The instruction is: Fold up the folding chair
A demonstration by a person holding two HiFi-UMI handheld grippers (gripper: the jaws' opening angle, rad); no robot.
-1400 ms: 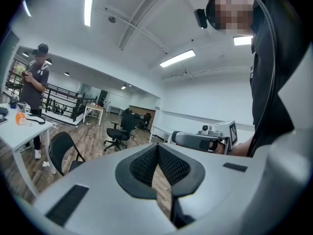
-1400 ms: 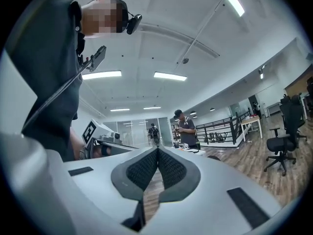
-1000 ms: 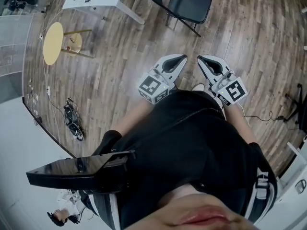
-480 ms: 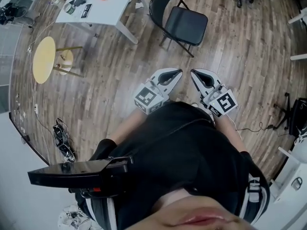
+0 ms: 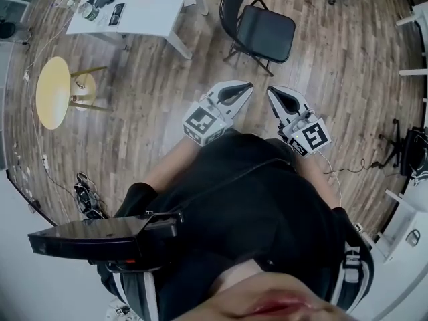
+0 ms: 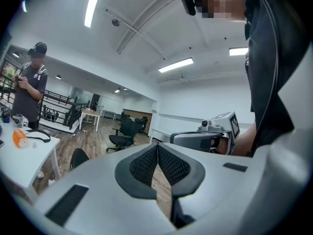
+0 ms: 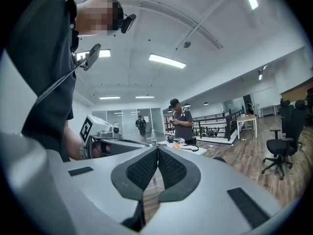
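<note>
Head view: the black folding chair point(image 5: 266, 33) stands unfolded, with the white table point(image 5: 150, 15) just beside it. My left gripper point(image 5: 246, 85) and right gripper point(image 5: 272, 91) point at the chair from well apart, both clenched on nothing.

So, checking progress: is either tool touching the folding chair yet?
Apart. The head view shows floor between the folding chair and both the left tool and right tool.

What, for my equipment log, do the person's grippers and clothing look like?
Both the left gripper and right gripper are light grey tapered shells with black textured pads; each carries a cube of black-and-white square markers. The person wears a black top.
</note>
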